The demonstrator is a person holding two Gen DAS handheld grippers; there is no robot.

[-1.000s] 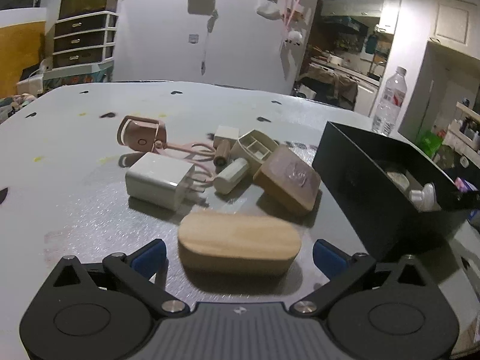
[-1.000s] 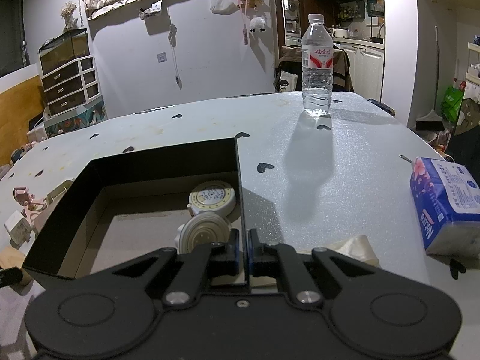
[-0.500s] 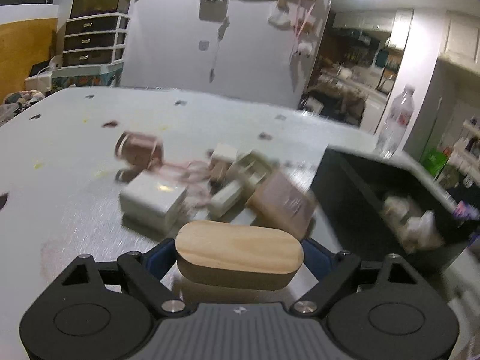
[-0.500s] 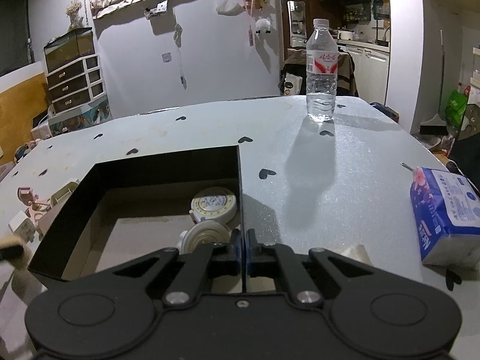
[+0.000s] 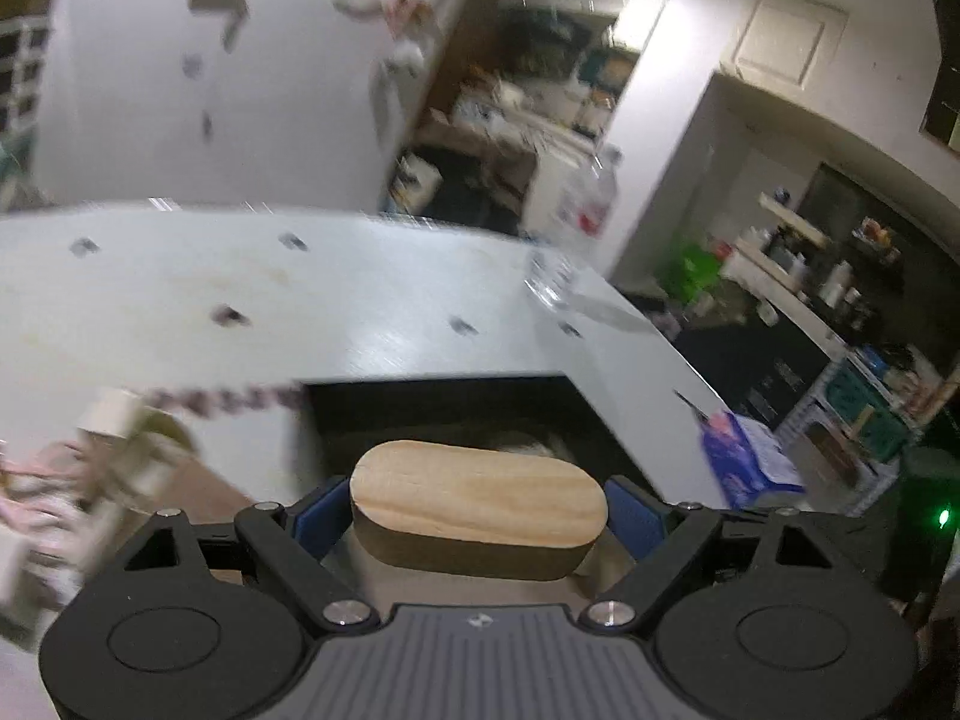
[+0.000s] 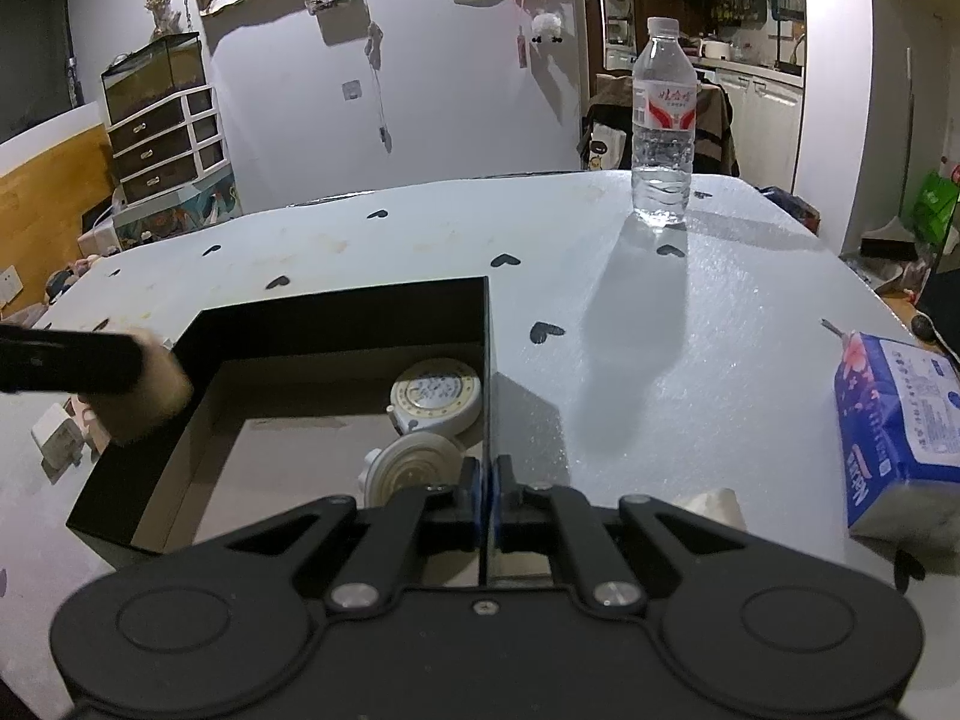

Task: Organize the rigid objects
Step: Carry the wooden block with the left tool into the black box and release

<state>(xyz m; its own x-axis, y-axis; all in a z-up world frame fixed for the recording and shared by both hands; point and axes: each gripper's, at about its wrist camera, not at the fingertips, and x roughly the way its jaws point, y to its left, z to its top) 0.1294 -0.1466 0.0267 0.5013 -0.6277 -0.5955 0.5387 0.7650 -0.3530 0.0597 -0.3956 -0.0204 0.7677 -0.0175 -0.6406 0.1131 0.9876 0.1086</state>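
Water bottle (image 6: 663,132) label red, lettering unreadable; tissue pack (image 6: 900,438) likewise.

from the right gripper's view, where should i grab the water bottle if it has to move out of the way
Take the water bottle around its labelled middle, coming in level from the near side. It stands upright and alone at the far end of the table, so a side grip on the round body suits it, as far as this view shows. The right gripper is shut on the black box wall.
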